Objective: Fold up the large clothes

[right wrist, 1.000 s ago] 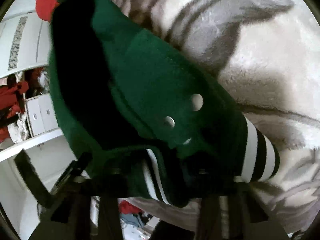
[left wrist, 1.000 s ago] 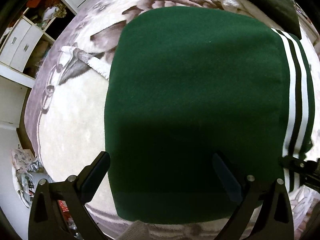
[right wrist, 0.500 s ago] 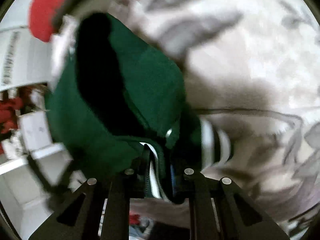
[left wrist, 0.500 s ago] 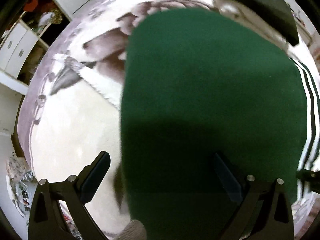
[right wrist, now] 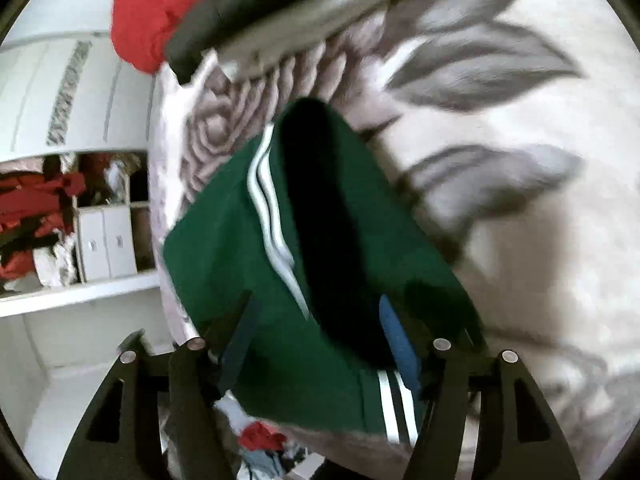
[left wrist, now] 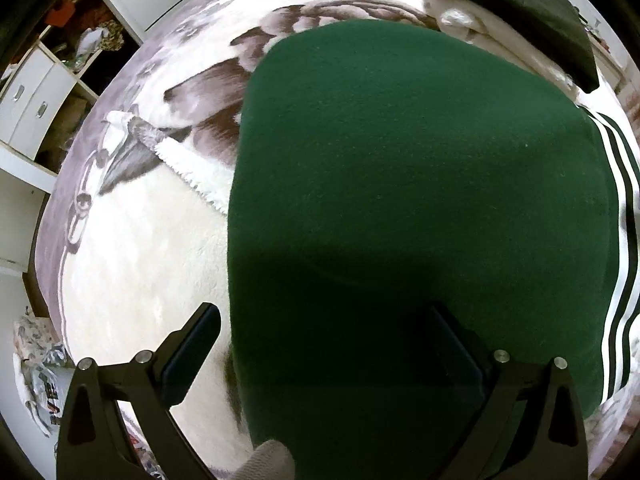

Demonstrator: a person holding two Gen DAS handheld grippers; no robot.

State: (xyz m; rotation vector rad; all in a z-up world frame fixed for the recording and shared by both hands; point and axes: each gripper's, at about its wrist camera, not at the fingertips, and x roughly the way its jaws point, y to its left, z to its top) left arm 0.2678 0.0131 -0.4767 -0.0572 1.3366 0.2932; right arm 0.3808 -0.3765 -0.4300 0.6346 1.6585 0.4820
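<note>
Right tongs (right wrist: 316, 344) have sprung apart since half a second ago, letting go of the dark green fleece jacket with white-and-black striped trim (left wrist: 420, 200).
Left wrist view: jacket lies flat on the pale plush blanket with grey floral print (left wrist: 132, 264), by its right side; left tongs (left wrist: 324, 356) gape wide over the near hem, gripping nothing. Right wrist view, blurred: jacket (right wrist: 340, 264) bunched between the released fingers, over the blanket (right wrist: 540, 240).

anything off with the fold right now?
Nothing damaged. The green jacket lies smooth in the left view, but in the right view its striped edge gapes open in a dark pocket, between the right gripper's parted jaws.
</note>
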